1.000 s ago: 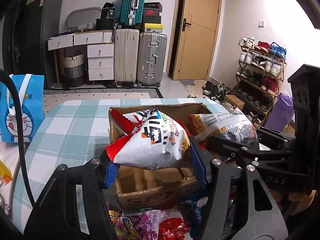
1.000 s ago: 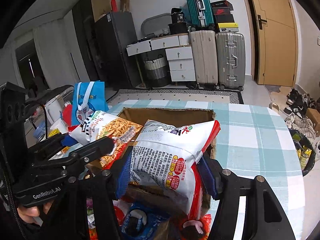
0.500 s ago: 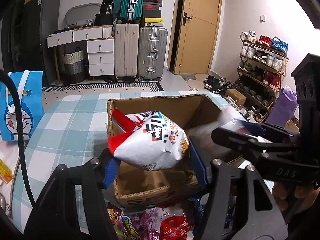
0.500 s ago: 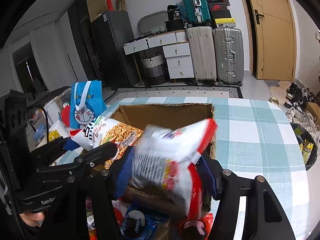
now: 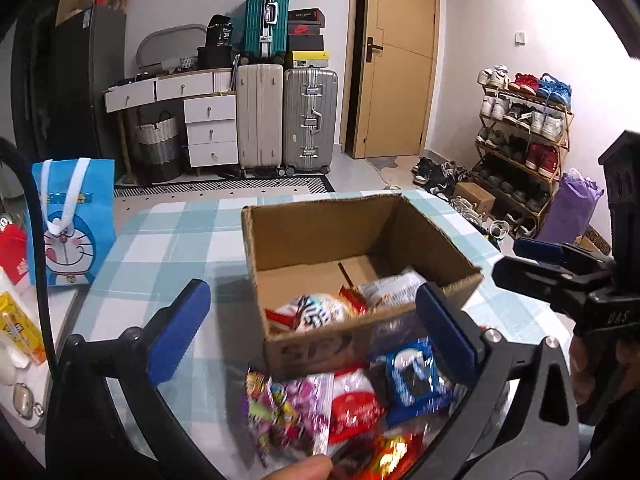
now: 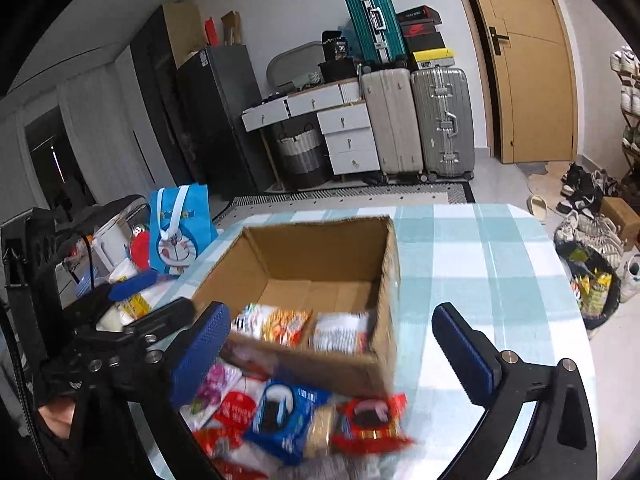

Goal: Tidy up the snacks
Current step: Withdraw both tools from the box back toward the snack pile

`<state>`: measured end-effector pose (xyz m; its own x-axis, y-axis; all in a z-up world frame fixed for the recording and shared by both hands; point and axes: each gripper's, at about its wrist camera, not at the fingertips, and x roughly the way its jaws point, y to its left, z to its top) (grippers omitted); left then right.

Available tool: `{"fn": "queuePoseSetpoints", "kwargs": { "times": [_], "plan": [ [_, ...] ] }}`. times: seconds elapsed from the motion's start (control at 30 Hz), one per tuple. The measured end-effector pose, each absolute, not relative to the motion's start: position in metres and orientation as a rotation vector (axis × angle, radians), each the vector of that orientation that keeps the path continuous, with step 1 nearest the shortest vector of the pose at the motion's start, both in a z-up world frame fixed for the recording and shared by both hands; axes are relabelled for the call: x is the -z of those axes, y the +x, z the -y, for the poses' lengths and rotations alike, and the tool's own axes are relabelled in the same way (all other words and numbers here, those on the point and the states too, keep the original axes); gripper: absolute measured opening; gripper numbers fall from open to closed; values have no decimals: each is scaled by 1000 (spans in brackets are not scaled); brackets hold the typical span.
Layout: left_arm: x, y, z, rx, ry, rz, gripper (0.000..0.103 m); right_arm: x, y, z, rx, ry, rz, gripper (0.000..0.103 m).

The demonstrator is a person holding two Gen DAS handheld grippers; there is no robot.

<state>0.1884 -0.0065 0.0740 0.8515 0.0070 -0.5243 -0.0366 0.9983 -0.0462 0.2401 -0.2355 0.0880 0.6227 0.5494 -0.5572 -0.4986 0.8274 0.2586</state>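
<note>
An open cardboard box (image 5: 320,208) stands on the checked table. Inside it lie a white-and-red snack bag (image 5: 316,314) and a second white bag (image 5: 392,290); the right wrist view shows them side by side (image 6: 276,324) (image 6: 340,332). My left gripper (image 5: 312,336) hangs before the box's near wall, its jaws opening wide and pressing on nothing. My right gripper (image 6: 332,350) does the same beside it, jaws opening, nothing gripped. A pile of loose snack packets (image 5: 352,400) (image 6: 296,412) lies in front of the box, under both grippers.
A blue cartoon gift bag (image 5: 74,220) stands at the table's left, with a yellow packet (image 5: 16,328) near it. The right gripper (image 5: 532,264) shows at the left view's right edge. A bin (image 6: 592,284) sits on the floor right of the table.
Both grippers opened and let go of their snack bags, which dropped into the box. Both have pulled back from above the box toward its near side.
</note>
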Motion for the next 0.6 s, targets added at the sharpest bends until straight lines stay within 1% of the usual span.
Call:
{"fn": "queuePoseSetpoints", "kwargs": {
  "times": [0.27, 0.6],
  "plan": [
    [-67, 129, 4, -23, -75, -592, 102, -79, 196, 260, -595, 35, -697, 102],
    [-34, 80, 0, 31, -133, -670, 102, -54, 158, 266, -569, -35, -744, 102]
  ]
}}
